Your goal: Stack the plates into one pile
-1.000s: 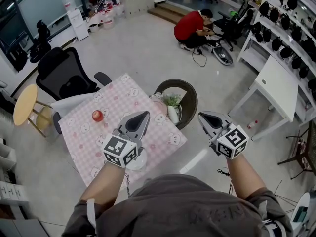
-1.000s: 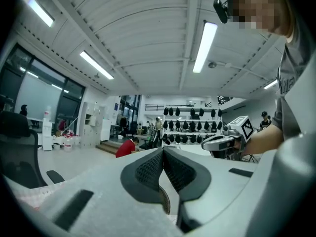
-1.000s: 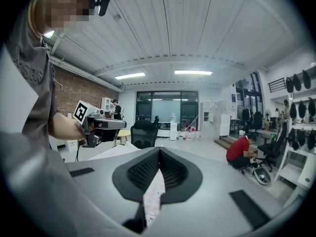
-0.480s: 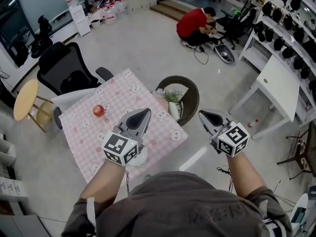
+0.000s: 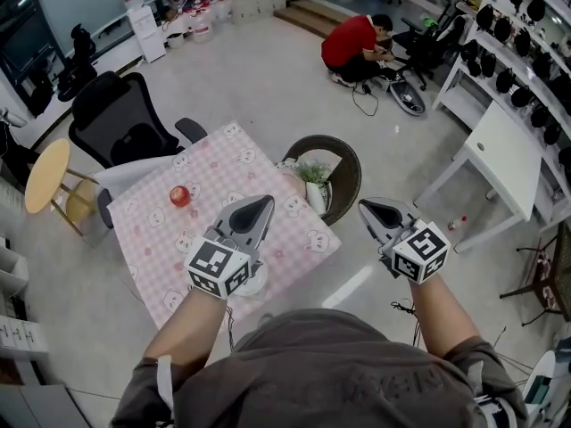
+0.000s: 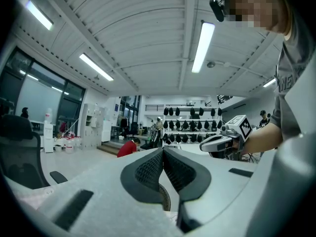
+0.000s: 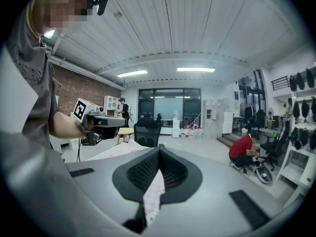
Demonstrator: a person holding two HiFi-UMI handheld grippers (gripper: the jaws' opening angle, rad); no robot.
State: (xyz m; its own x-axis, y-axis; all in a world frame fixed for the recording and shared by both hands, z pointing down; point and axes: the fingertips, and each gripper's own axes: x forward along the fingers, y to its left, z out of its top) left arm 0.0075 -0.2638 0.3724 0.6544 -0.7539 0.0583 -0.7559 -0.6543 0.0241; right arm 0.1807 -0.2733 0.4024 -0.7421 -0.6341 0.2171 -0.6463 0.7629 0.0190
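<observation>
A white plate pile [image 5: 251,284] rests near the front edge of the pink checked table [image 5: 219,169], half hidden under my left gripper's marker cube. My left gripper [image 5: 265,203] hovers above the table, pointing away from me, shut and empty [image 6: 162,151]. My right gripper [image 5: 363,207] hangs off the table's right side over the floor, its jaws also together with nothing in them [image 7: 159,150]. Each gripper shows in the other's view: the right gripper [image 6: 222,141] and the left gripper [image 7: 104,124].
A red apple [image 5: 180,194] lies on the table's left part. A dark round wicker stand [image 5: 348,172] with a small plant [image 5: 312,179] stands at the table's far right corner. A black office chair [image 5: 120,125], a round wooden stool [image 5: 45,184] and a white desk [image 5: 498,154] surround the area.
The head view has shifted slightly; both grippers hold still and stay shut.
</observation>
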